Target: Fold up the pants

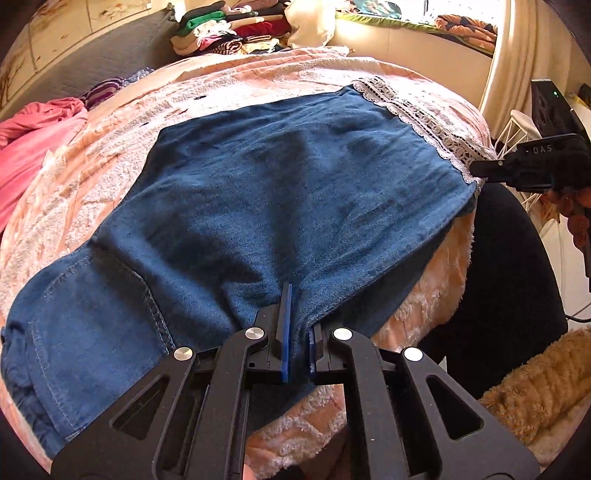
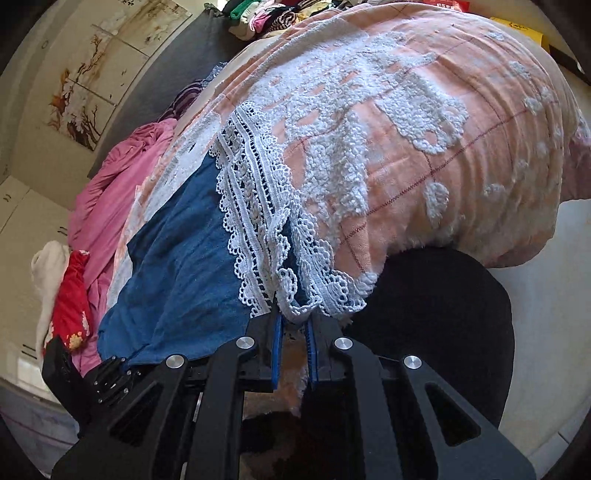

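Pants (image 1: pixel 258 192): we see blue denim with a white lace hem (image 1: pixel 413 118), spread flat on the peach blanket (image 1: pixel 258 81) that covers the bed; one near edge hangs over the blanket's front edge.
Waist end: we find the stitched pocket (image 1: pixel 85 317) at the left end of the pants, in the left wrist view.
Lace hem: it runs along the right end of the pants; in the right wrist view its scalloped border (image 2: pixel 258 206) lies bunched near the blanket's front edge.
Left hand-held gripper (image 1: pixel 299 332): closed on a pinch of denim at the near edge of the pants, blue pads pressed on the cloth.
Right hand-held gripper (image 2: pixel 295 328): closed on the lace corner of the pants, which is gathered between its blue pads; in the left wrist view we see its black tip (image 1: pixel 487 168) at that same corner.
Black chair (image 2: pixel 436 317): just in front of the pants' lace end, below the blanket's edge.
Pink garment (image 1: pixel 33 147): on the bed, beyond the waist end of the pants.
Folded clothes pile (image 1: pixel 229 29): at the far side of the bed, well apart from the pants.
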Tool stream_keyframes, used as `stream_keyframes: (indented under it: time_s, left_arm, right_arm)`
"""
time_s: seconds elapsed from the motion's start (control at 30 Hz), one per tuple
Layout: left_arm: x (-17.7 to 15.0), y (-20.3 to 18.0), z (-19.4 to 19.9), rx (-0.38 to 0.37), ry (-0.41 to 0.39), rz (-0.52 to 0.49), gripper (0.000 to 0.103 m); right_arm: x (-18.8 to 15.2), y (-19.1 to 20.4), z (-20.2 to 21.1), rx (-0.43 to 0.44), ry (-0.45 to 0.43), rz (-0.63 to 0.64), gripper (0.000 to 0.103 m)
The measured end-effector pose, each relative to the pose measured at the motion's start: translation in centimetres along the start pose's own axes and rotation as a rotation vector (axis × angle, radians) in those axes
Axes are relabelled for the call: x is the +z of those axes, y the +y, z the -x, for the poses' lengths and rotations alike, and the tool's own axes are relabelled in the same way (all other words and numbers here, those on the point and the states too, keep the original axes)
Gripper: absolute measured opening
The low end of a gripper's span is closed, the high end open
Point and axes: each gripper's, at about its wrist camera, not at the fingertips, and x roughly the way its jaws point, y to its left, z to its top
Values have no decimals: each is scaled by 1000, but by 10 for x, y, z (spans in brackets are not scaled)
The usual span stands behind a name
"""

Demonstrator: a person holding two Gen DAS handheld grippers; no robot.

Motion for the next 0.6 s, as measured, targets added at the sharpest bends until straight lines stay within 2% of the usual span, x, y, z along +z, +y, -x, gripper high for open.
stream_keyframes:
  time_s: [0.1, 0.17, 0.2, 0.23, 0.3, 0.4, 0.5, 0.6]
  left_arm:
    - [0, 3, -1, -4, 3, 12, 3]
    - [1, 3, -1, -1, 5, 8, 3]
    - [1, 3, -1, 1, 4, 6, 3]
    - [0, 3, -1, 0, 4, 8, 3]
    - [0, 2, -1, 0, 2, 9, 3]
    - [-1, -1, 0, 11, 1, 1, 3]
    - [-3, -4, 1, 24, 0, -3, 3]
    - [-5, -4, 2, 26, 3, 9, 3]
  right_arm:
    - [-1, -3, 1, 6, 16, -3, 14]
    - [0, -3, 7, -11, 9, -3, 24]
    - [1, -1, 12, -28, 9, 16, 45]
    - [1, 1, 19, -63, -5, 43, 54]
    - [2, 5, 34, -118, -62, 78, 54]
    - [5, 17, 49, -103, -130, 130, 54]
    - [7, 43, 44, -88, -137, 247, 54]
    - [8, 64, 24, -65, -104, 320, 54]
